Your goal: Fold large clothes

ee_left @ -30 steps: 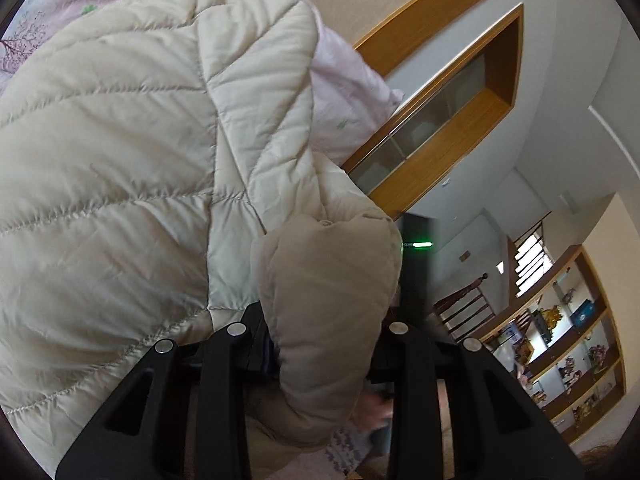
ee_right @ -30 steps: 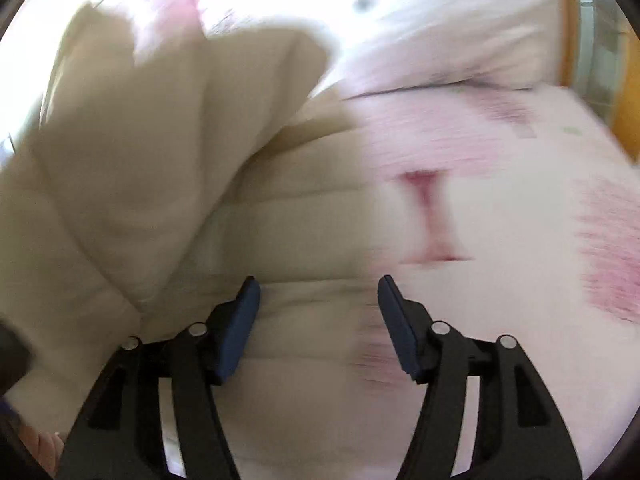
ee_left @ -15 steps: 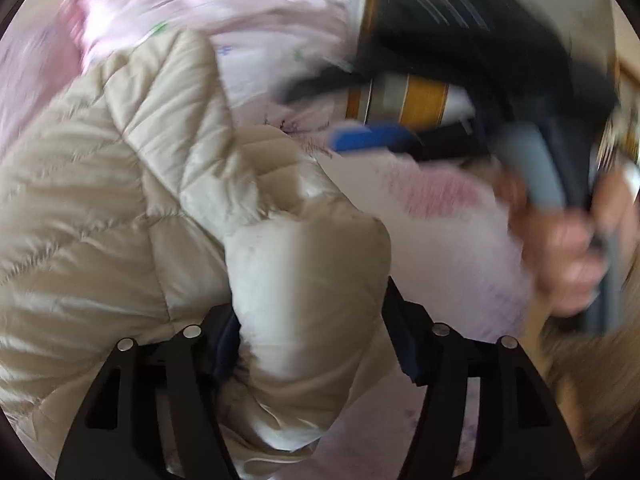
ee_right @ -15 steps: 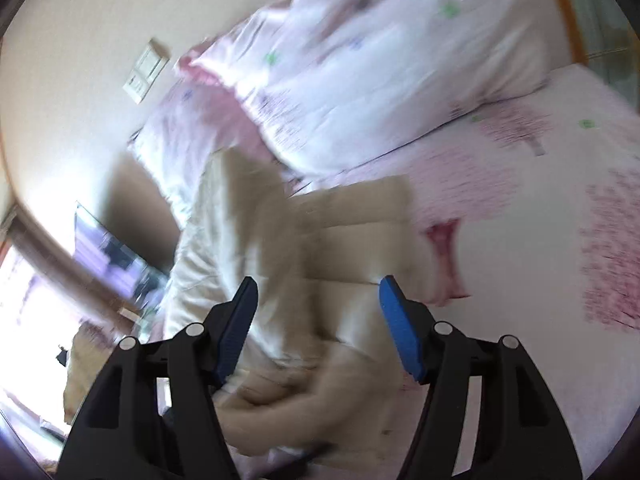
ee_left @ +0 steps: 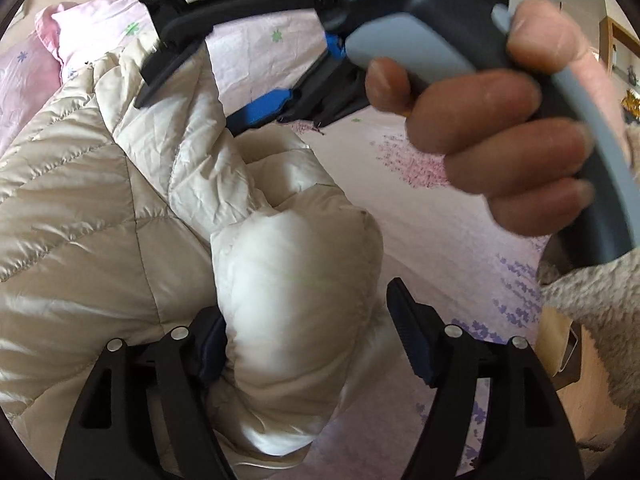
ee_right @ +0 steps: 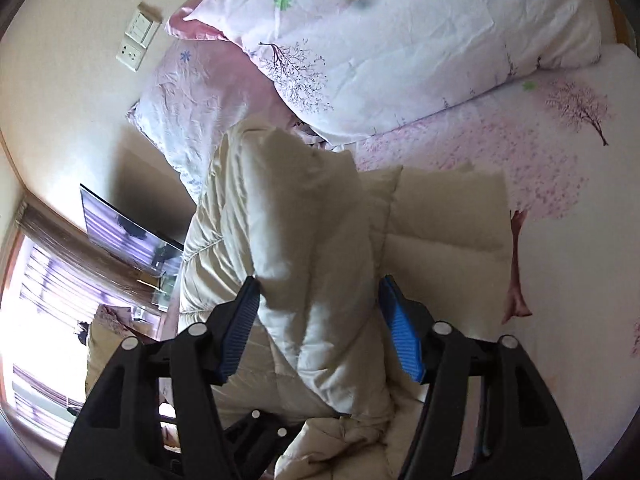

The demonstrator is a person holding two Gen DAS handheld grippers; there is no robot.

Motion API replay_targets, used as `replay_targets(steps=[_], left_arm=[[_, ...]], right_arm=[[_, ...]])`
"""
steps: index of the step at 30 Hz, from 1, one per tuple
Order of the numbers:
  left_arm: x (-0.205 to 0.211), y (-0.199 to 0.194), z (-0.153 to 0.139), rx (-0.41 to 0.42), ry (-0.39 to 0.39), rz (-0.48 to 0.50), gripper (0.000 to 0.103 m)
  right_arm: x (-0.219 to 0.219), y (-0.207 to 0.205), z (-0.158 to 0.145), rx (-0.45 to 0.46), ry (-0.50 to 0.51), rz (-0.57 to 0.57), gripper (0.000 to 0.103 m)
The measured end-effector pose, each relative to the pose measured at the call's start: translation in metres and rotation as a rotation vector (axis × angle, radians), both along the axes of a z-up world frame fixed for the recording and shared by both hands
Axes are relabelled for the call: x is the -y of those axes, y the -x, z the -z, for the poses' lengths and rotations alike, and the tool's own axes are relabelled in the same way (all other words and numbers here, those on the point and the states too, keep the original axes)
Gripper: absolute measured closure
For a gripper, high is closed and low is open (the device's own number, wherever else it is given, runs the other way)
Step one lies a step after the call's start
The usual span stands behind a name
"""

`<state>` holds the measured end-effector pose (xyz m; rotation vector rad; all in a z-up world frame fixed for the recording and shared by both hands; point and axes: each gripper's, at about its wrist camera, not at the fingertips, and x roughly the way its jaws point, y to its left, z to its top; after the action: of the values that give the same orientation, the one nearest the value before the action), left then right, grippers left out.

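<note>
A cream quilted puffer jacket (ee_left: pixel 92 216) lies bunched on the pink flowered bedsheet (ee_left: pixel 452 220). A thick puffy fold of the jacket (ee_left: pixel 296 292) sits between the fingers of my left gripper (ee_left: pixel 308 332), whose jaws stand wide and loose around it. In the right wrist view the jacket (ee_right: pixel 312 248) rises as a tall fold between the fingers of my right gripper (ee_right: pixel 320 320), which is open above it. The right gripper (ee_left: pixel 256 110) with its blue pads, and the hand holding it, show at the top of the left wrist view.
Two pink flowered pillows (ee_right: pixel 400 40) lie at the head of the bed against a cream wall with a switch plate (ee_right: pixel 136 36). A screen (ee_right: pixel 120 232) and a bright window (ee_right: pixel 36 320) are at the left. A wooden bedside surface (ee_left: pixel 576 376) is at the lower right.
My left gripper has swung down from facing the ceiling to the bed, and its jaws have opened wider around the fold. My right gripper has pulled back and risen over the jacket.
</note>
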<state>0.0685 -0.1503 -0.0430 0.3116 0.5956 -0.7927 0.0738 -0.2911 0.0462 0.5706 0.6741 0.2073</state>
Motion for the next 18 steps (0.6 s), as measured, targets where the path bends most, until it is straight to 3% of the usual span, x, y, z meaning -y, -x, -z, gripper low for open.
replay_targets(steps=[3,7,11,13,18], left_arm=[[-0.006,0.006,-0.019,-0.054,0.031,0.03,0.031],[-0.065,0.014,-0.06,-0.09,0.147,0.049,0.028],[-0.126,-0.01,-0.087,-0.036,0.203,-0.14,0.027],[-0.145,-0.026,-0.087,-0.053,0.197,-0.23,0.027],[-0.161,-0.053,-0.068,-0.123,0.15,-0.305,0.028]], right_arm=[[0.001,-0.001,0.004,-0.001,-0.016,-0.004,0.083],[-0.002,-0.001,0.001,0.005,0.0,0.017,0.085],[-0.002,-0.003,0.001,0.0,0.009,0.034,0.086],[-0.003,0.0,-0.002,0.011,0.022,0.046,0.087],[-0.003,0.015,-0.011,0.045,0.072,0.085,0.088]])
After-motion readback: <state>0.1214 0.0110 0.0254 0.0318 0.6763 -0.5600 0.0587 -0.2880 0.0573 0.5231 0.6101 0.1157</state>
